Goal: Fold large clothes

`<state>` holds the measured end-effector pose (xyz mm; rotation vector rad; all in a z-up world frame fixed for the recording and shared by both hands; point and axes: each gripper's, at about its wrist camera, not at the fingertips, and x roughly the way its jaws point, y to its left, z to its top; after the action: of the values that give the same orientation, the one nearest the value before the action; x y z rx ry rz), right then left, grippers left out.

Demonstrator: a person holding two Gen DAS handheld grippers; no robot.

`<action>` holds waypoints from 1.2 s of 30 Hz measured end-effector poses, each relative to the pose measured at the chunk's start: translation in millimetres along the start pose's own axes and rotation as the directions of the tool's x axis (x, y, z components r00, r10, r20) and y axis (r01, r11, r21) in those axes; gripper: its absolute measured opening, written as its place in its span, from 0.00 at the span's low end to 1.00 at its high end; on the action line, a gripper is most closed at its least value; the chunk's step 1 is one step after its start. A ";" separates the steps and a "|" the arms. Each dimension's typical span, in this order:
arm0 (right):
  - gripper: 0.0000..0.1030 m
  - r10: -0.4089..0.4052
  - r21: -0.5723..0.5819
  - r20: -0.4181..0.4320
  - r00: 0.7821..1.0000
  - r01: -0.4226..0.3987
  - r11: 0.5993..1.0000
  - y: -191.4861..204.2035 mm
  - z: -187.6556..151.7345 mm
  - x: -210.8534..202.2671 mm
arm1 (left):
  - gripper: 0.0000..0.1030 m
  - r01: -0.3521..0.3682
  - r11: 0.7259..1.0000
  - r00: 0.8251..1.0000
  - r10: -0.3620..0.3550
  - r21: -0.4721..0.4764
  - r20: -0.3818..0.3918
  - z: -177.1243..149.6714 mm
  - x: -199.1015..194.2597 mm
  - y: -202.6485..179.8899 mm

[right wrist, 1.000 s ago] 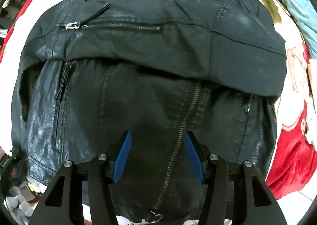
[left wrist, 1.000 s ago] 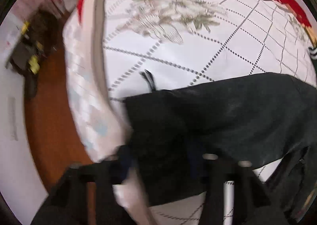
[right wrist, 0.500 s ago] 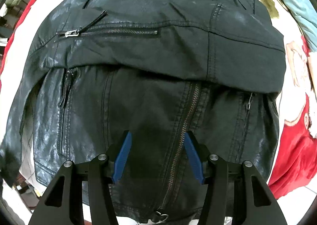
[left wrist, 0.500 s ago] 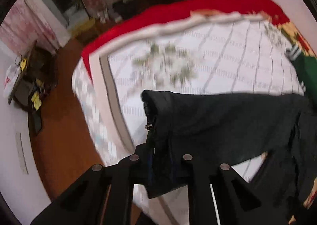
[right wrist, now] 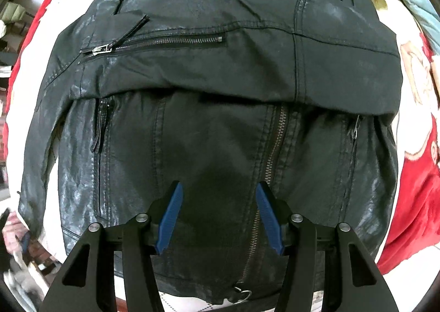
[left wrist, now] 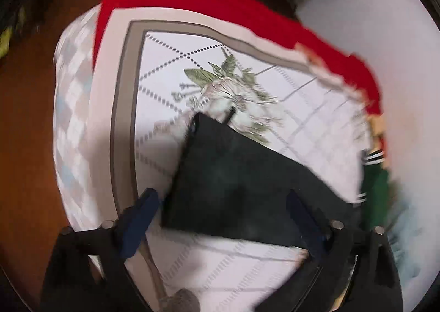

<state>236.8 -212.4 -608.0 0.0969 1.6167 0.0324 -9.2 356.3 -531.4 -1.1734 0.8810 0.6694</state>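
- Black leather jacket (right wrist: 220,78) lies flat on my bed cover (left wrist: 316,125), front up, one sleeve (right wrist: 233,64) folded across its chest.
- On the left, my left gripper (left wrist: 220,218) is opening wide; the other sleeve (left wrist: 233,182) lies below, between the jaws, and nothing pinches it.
- I think this sleeve goes across the chest next, so I should grab it near the cuff.
- On the right, my right gripper (right wrist: 220,215) points down over the zip (right wrist: 272,152), jaws half apart, holding nothing.
- It could press the middle so the jacket stays put.
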 end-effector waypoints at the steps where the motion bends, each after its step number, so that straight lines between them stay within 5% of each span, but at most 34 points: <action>1: 0.56 0.001 0.005 -0.003 1.000 -0.001 1.000 -1.8 1.0 -0.2 | 0.93 0.033 0.999 0.999 -0.033 -0.031 -0.020 -10.1 -0.1 4.7; 7: 0.56 0.006 0.030 -0.020 1.000 -0.006 1.000 7.5 4.6 8.7 | 0.91 0.055 0.973 0.996 -0.069 -0.223 -0.055 -44.5 40.4 30.5; 14: 0.56 0.002 0.014 -0.008 1.000 -0.002 1.000 27.6 20.9 7.1 | 0.91 -0.091 0.967 0.993 0.107 -0.240 0.057 -40.9 51.7 16.0; 15: 0.56 0.003 0.016 -0.008 1.000 -0.003 1.000 29.3 23.1 7.6 | 0.85 -0.127 0.963 0.986 0.148 -0.237 0.074 -40.5 52.7 10.4; 16: 0.56 0.003 0.022 -0.007 1.000 -0.003 1.000 32.3 26.4 7.6 | 0.69 -0.212 0.953 0.969 0.234 -0.217 0.083 -39.8 54.3 2.2; 18: 0.56 0.003 0.031 0.001 1.000 -0.003 1.000 39.3 28.3 8.0 | 0.53 -0.348 0.917 0.924 0.370 -0.193 0.093 -39.1 55.5 -8.4; 20: 0.56 0.005 0.037 0.016 1.000 -0.006 0.999 44.0 34.3 6.8 | 0.28 -0.378 0.905 0.905 0.406 -0.197 0.129 -37.0 50.9 -12.5; 22: 0.56 -0.005 0.036 0.031 1.000 0.003 0.999 52.7 41.8 8.2 | 0.11 -0.361 0.915 0.908 0.389 -0.182 0.155 -30.2 44.4 -15.3; 27: 0.56 -0.075 0.020 0.083 0.994 0.074 0.997 50.9 54.7 0.8 | 0.07 -0.348 0.936 0.904 0.348 -0.047 0.249 -16.5 16.1 -46.0; 29: 0.67 -0.115 -0.007 0.139 0.984 0.117 0.993 52.2 63.0 -2.6 | 0.07 -0.351 0.935 0.895 0.320 0.047 0.312 -15.2 -0.2 -71.0; 33: 0.76 -0.253 -0.054 0.296 0.921 0.280 0.958 61.7 82.4 -15.3 | 0.06 -0.397 0.876 0.864 0.256 0.273 0.434 -22.8 -22.6 -142.2; 36: 0.84 -0.271 -0.063 0.297 0.916 0.302 0.951 60.6 97.4 -10.2 | 0.06 -0.407 0.812 0.856 0.179 0.419 0.486 -42.5 -32.7 -188.1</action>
<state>337.0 -156.7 -597.7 -0.2135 1.3226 -0.1169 120.3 264.8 -416.9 -0.3778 0.8032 0.8471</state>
